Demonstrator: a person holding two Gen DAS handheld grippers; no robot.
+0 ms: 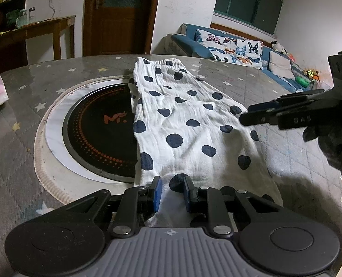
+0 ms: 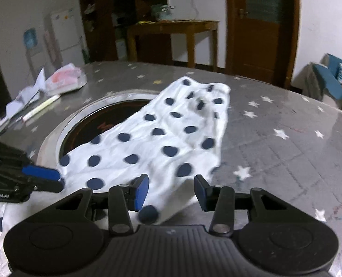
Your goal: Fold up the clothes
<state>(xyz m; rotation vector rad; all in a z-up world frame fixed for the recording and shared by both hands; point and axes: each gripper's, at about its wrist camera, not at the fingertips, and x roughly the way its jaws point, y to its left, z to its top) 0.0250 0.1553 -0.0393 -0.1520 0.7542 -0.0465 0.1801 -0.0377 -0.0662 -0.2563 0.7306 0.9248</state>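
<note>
Left tongs (image 1: 172, 192): blue pads apart, near hem of the garment lying between them without being pinched.
Right tongs (image 2: 171, 192): pads wide apart, over the garment's near corner; nothing gripped.
Garment (image 1: 184, 124): white cloth with dark navy dots, creased, spread flat from the table's near edge toward its far edge; gathered elastic band at the far end.
Table (image 1: 274, 106): grey quilted cover with white and yellow stars under a glossy sheet.
Round cooktop (image 1: 101, 133): black disc with orange dots, set in the table's middle; the garment's left side lies over its rim.
Left view only: right tongs (image 1: 247, 113) from the side in a dark-gloved hand (image 1: 334, 147); blue sofa (image 1: 187, 41) with butterfly cushions beyond the far edge.
Right view only: left tongs (image 2: 58, 180) at the garment's near-left hem; pen (image 2: 41, 107), papers and pink packet (image 2: 66, 79) by the far-left edge; fridge (image 2: 63, 34) behind.
Containers: jars (image 1: 23, 17) on the side desk, contents unclear.
</note>
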